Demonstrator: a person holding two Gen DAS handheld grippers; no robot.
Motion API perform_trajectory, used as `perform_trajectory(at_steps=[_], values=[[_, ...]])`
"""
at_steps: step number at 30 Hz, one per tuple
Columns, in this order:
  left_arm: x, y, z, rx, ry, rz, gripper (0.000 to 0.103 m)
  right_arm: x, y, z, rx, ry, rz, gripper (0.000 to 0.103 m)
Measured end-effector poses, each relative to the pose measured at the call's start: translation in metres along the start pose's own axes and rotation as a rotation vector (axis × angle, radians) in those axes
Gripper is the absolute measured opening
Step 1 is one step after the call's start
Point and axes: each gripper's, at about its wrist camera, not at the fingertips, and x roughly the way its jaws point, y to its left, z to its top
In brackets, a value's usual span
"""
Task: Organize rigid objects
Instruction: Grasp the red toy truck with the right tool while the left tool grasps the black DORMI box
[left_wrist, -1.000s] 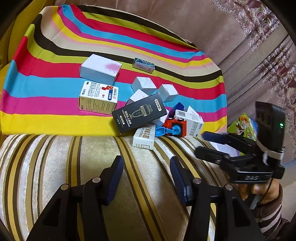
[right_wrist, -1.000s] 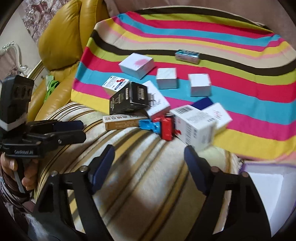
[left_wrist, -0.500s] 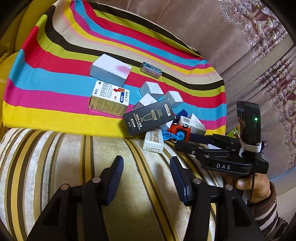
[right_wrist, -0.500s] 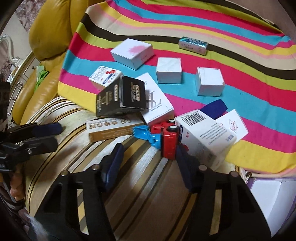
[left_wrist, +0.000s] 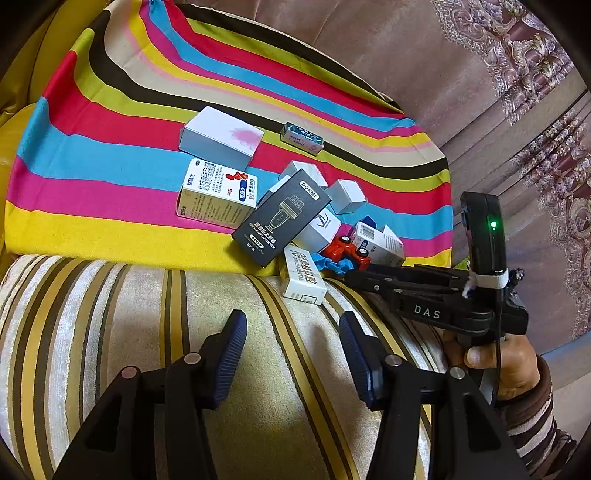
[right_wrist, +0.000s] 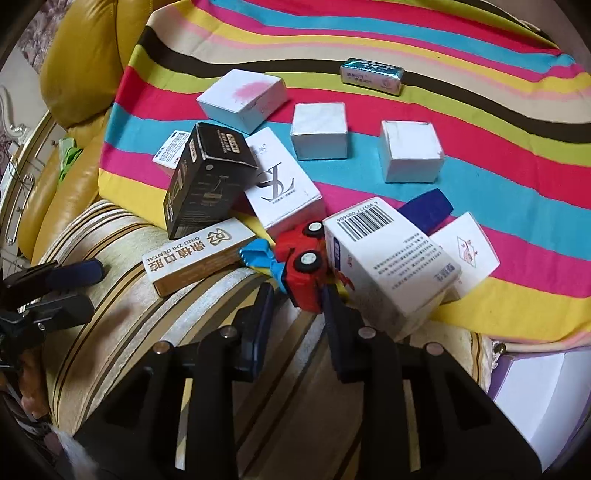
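The left gripper (left_wrist: 291, 354) hangs over the striped sofa arm (left_wrist: 147, 314), jaws apart and empty; the right gripper (right_wrist: 297, 314) is closing its jaws on the red toy car (right_wrist: 301, 269) beside the barcode box (right_wrist: 388, 254); behind lie white boxes (right_wrist: 319, 129) on the striped cloth (right_wrist: 480, 110).

Red toy truck (right_wrist: 301, 267) overturned among boxes (right_wrist: 388, 258)

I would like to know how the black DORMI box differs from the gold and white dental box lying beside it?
The black DORMI box is dark, bulky and tilted, propped on other boxes. The dental box is pale with gold sides, slimmer, and lies flat on the striped cushion. The black one sits farther back, over the rainbow cloth. Both are closed rectangular cartons bearing printed text.
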Motion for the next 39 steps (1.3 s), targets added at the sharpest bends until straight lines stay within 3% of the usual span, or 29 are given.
perform_trajectory(at_steps=[9,23,36,39], values=[[0.0,-0.001,-0.001,0.003,-0.001,0.006,0.053,0.006,0.009,0.005,-0.055,0.003,-0.06,0.03],[0.006,-0.01,0.002,0.051,0.019,0.047,0.053,-0.013,0.01,0.0,-0.055,-0.09,-0.031,0.028],[0.034,-0.028,0.02,0.122,0.092,0.097,0.053,-0.033,0.011,-0.019,-0.019,-0.139,0.032,0.028],[0.03,-0.031,0.026,0.125,0.063,0.097,0.053,-0.038,0.009,-0.024,-0.005,-0.152,0.042,0.028]])
